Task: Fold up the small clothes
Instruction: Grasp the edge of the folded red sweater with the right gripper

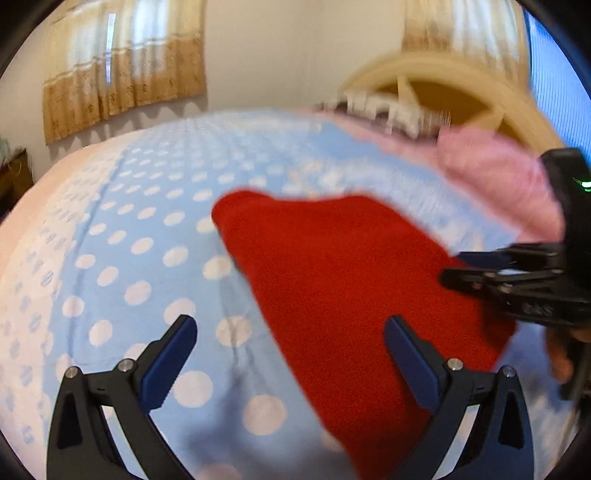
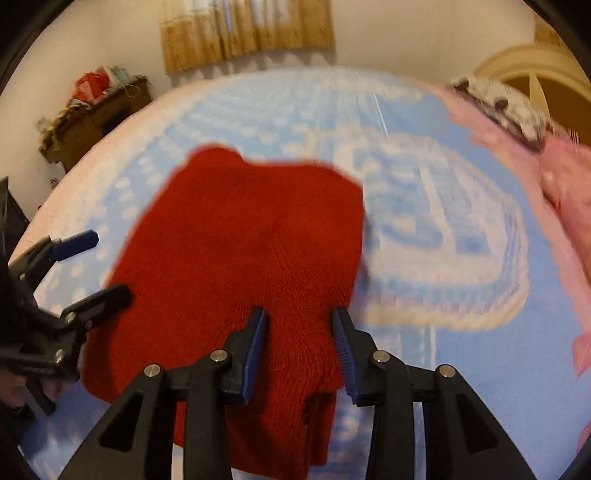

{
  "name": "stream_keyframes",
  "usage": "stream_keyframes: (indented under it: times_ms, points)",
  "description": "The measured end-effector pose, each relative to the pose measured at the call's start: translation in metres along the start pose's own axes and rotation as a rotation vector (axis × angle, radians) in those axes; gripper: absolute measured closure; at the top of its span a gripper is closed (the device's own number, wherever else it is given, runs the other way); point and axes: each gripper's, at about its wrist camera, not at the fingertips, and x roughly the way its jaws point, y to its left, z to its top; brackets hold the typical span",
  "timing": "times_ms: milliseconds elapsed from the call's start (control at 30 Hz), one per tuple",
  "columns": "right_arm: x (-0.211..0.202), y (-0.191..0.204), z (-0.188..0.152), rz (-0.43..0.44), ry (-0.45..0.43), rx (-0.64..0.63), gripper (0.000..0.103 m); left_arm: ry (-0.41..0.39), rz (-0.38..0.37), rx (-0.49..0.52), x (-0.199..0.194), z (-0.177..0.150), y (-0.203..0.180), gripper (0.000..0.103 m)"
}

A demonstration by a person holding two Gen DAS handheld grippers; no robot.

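A red knitted garment (image 1: 332,258) lies spread on a blue bed sheet with white dots (image 1: 147,258). My left gripper (image 1: 291,325) hovers over the garment's near left edge, jaws wide open and nothing between them. In the right wrist view it (image 2: 107,264) sits at the garment's left side. My right gripper (image 2: 300,314) is low over the near right corner of the red garment (image 2: 240,240). Its jaws stand partly apart, with red knit showing in the gap and the pads not pressing on it. In the left wrist view the right gripper (image 1: 452,266) reaches in from the right.
A pink blanket (image 1: 491,173) is bunched at the far right of the bed, by a cream headboard (image 1: 443,74). A cluttered cardboard box (image 2: 99,107) stands beyond the bed's far left edge. Curtains (image 2: 247,29) hang on the back wall.
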Motion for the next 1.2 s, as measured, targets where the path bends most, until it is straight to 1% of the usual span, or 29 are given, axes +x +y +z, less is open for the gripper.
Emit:
stream_keyframes:
  times_ms: [33, 100, 167, 233, 267, 300, 400, 500, 533, 633, 733, 967, 1033, 1133, 1200]
  points:
    - [0.001, -0.003, -0.003, 0.001, -0.008, 0.008, 0.060, 0.015, 0.004, 0.006, 0.006, -0.003, -0.001, 0.000]
    - [0.002, -0.008, -0.004, 0.026, 0.004, 0.034, 0.059, -0.005, -0.026, -0.040, 0.007, -0.012, 0.002, 0.000]
    - [0.000, -0.012, -0.004, 0.062, 0.013, 0.055, 0.056, -0.001, -0.046, -0.086, 0.005, -0.016, 0.007, 0.000]
    - [-0.008, -0.015, 0.001, 0.077, -0.026, 0.054, 0.049, 0.004, -0.059, -0.116, 0.002, -0.014, 0.011, 0.000]
    - [-0.013, -0.019, 0.005, 0.080, -0.051, 0.058, 0.048, 0.007, -0.061, -0.125, 0.001, -0.013, 0.011, 0.000]
    - [-0.015, -0.021, 0.008, 0.084, -0.063, 0.066, 0.048, 0.006, -0.063, -0.130, 0.000, -0.012, 0.012, 0.000]
    - [-0.010, -0.035, 0.021, 0.132, -0.074, 0.119, 0.045, 0.006, -0.057, -0.116, -0.001, -0.011, 0.008, 0.000]
    - [0.002, -0.044, 0.031, 0.140, -0.076, 0.142, 0.044, 0.010, -0.071, -0.118, 0.000, -0.012, 0.006, 0.000]
    - [0.007, -0.047, 0.033, 0.147, -0.072, 0.153, 0.039, 0.009, -0.075, -0.120, -0.001, -0.012, 0.006, 0.000]
    - [0.022, -0.060, 0.038, 0.183, -0.068, 0.214, 0.033, 0.011, -0.084, -0.121, 0.001, -0.012, 0.005, 0.000]
    - [0.036, -0.068, 0.043, 0.213, -0.053, 0.256, 0.032, 0.016, -0.098, -0.131, 0.005, -0.013, 0.006, 0.000]
    - [0.063, -0.069, 0.050, 0.303, -0.005, 0.260, 0.032, 0.030, -0.140, -0.176, 0.010, -0.017, 0.008, 0.000]
    - [0.071, -0.069, 0.050, 0.309, 0.003, 0.269, 0.032, 0.039, -0.155, -0.193, 0.008, -0.018, 0.009, 0.000]
    - [0.075, -0.073, 0.048, 0.344, -0.004, 0.279, 0.032, 0.060, -0.212, -0.222, 0.005, -0.023, 0.011, 0.000]
    - [0.076, -0.073, 0.048, 0.361, -0.008, 0.281, 0.032, 0.080, -0.255, -0.264, 0.006, -0.027, 0.013, 0.000]
